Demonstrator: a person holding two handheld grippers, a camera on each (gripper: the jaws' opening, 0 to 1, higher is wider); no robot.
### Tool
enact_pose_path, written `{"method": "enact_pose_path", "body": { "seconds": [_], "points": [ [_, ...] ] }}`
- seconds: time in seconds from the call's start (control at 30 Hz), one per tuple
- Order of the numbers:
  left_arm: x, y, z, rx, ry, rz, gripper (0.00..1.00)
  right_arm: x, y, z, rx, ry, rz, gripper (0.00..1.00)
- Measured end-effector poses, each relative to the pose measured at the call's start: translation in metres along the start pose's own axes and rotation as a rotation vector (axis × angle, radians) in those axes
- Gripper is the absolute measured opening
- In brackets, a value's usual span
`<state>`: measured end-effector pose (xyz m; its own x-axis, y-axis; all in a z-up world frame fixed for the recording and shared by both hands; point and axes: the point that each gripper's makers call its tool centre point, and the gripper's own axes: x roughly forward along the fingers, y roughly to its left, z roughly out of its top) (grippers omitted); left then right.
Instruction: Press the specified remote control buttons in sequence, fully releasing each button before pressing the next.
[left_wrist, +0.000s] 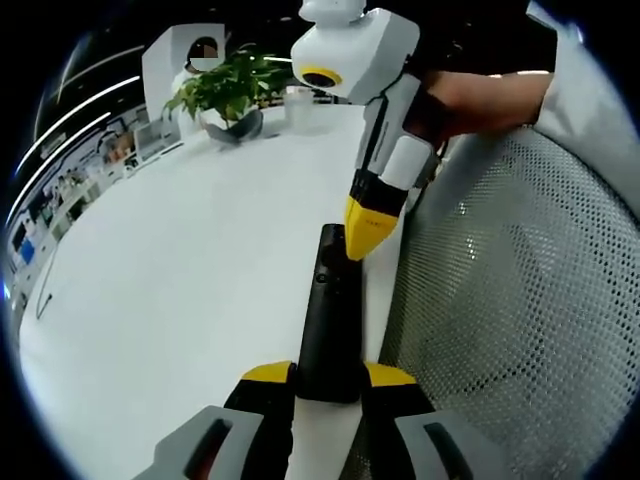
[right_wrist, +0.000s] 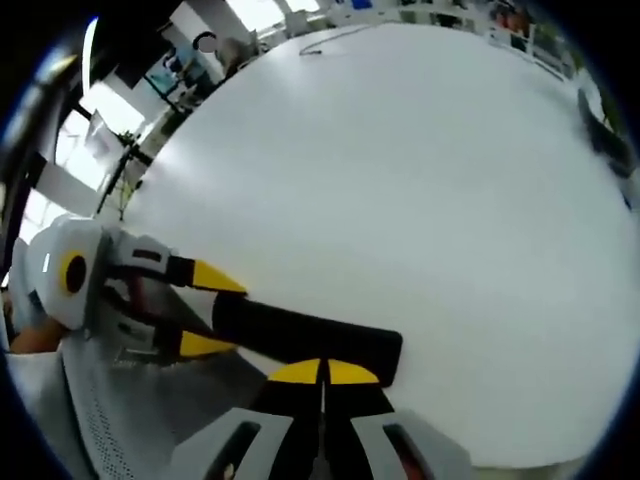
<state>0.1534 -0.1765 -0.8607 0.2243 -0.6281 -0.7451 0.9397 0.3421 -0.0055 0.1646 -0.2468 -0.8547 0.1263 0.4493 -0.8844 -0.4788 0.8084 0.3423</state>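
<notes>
On the table (left_wrist: 180, 260), left fingers (left_wrist: 330, 377) grasp the remote (left_wrist: 328, 320); right fingers (right_wrist: 323, 374) clenched, pressing it.

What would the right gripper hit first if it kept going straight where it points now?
Most likely the black remote: the right gripper, fingers together, points at its far end, while the left gripper clamps the near end. Whether they touch is unclear.

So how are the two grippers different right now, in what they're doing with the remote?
The left gripper has its jaws apart, clamped on either side of one end of the black remote, holding it at the white table's edge. The right gripper has its jaws shut together, with nothing between them, tips down at the remote's other end near the buttons. The left grips from the sides; the right comes from above. Both have yellow tips.
</notes>
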Motion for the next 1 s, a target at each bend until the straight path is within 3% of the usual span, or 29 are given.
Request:
{"method": "enact_pose_path", "body": {
  "seconds": [0.13,0.37,0.53,0.8,1.0],
  "points": [
    [0.000,-0.001,0.000,0.004,0.000,-0.002,0.24,-0.001,-0.001,0.001,0.011,-0.013,0.000,0.00],
    [0.000,-0.003,-0.001,0.020,0.004,-0.014,0.24,-0.005,0.001,0.014,-0.061,-0.081,-0.030,0.00],
    [0.001,-0.003,0.000,0.020,0.002,-0.015,0.24,0.001,0.001,0.010,-0.051,-0.050,-0.025,0.00],
    [0.002,-0.001,0.001,0.000,0.000,-0.005,0.24,0.002,-0.001,0.014,-0.076,-0.076,-0.042,0.00],
    [0.003,-0.002,0.002,0.001,-0.002,-0.001,0.25,0.004,-0.002,0.015,-0.068,-0.016,-0.053,0.00]
  ]
}}
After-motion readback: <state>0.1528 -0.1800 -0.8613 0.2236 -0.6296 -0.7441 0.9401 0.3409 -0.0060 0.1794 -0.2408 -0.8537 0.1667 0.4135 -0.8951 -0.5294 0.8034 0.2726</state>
